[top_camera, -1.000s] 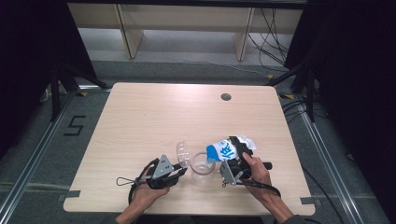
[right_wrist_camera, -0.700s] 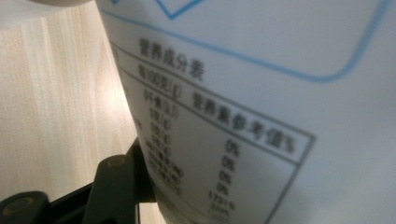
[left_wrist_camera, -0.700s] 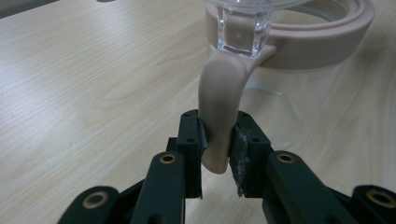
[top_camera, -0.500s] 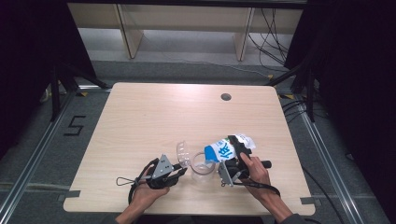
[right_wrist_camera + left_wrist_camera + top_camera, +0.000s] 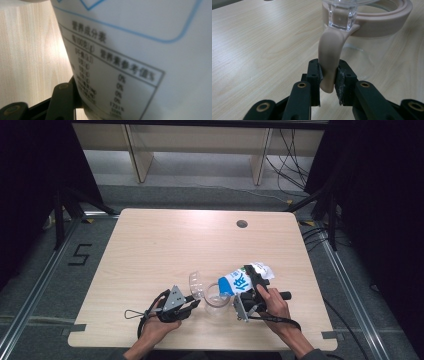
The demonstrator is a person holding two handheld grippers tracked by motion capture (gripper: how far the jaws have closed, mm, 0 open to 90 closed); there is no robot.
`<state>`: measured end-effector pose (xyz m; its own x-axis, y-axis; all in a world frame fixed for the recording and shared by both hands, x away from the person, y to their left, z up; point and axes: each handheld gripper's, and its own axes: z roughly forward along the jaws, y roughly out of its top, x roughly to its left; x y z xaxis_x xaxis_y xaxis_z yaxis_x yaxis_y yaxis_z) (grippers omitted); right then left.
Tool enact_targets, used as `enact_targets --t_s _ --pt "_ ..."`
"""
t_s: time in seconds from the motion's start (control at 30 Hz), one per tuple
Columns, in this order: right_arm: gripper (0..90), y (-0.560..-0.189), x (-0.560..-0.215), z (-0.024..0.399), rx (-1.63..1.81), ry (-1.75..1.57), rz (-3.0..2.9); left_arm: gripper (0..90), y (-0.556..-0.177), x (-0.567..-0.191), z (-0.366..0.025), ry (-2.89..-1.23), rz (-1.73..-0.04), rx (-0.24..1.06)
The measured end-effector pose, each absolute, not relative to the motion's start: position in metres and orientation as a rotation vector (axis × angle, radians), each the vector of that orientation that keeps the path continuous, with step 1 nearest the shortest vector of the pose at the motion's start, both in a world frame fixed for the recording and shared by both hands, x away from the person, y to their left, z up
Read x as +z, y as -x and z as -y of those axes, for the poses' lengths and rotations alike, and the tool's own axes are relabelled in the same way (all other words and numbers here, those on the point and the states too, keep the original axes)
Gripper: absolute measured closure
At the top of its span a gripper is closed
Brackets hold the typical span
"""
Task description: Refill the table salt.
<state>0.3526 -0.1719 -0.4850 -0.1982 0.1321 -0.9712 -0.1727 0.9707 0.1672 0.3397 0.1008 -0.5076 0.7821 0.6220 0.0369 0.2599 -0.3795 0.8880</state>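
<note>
A clear jar (image 5: pixel 216 301) with a beige rim (image 5: pixel 384 22) stands near the table's front edge, its clear lid (image 5: pixel 196 284) flipped open to the left. My left gripper (image 5: pixel 194 303) lies low beside it, shut on the jar's beige tab (image 5: pixel 329 55), which sits pinched between the two pads. My right gripper (image 5: pixel 253 279) is shut on a white and blue pouch (image 5: pixel 239 281), held tilted with its lower end over the jar's mouth. In the right gripper view the pouch's printed label (image 5: pixel 140 50) is very close, beside one black finger (image 5: pixel 62 100).
The light wooden table (image 5: pixel 165 245) has a round cable hole (image 5: pixel 242 224) at the back right. Beyond the far edge stand shelf legs and cables on the floor. Dark curtains hang on both sides.
</note>
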Motion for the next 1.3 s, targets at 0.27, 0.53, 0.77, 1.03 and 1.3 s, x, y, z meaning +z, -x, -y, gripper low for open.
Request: enact_targets --t_s 0.27,0.53,0.77,1.03,1.3 --pt "47.1 -0.3553 -0.4827 0.1732 0.271 0.098 -1.721 74.5 -0.3397 -0.5076 -0.1006 -1.969 -0.663 0.455" --pt "47.4 -0.3536 -0.4817 0.1719 0.247 0.122 -1.712 74.5 -0.3398 -0.5075 -0.1007 -1.971 -0.660 0.458" --pt "47.8 -0.3533 -0.4809 0.1723 0.221 0.145 -1.691 74.5 -0.3389 -0.5076 -0.0999 -1.968 -0.674 0.454" --pt "48.4 -0.3525 -0.4816 0.1717 0.207 0.156 -1.677 74.5 -0.3389 -0.5076 -0.0998 -1.966 -0.674 0.454" --pt "48.7 -0.3523 -0.4817 0.1712 0.197 0.169 -1.671 74.5 -0.3391 -0.5074 -0.1002 -1.972 -0.672 0.458"
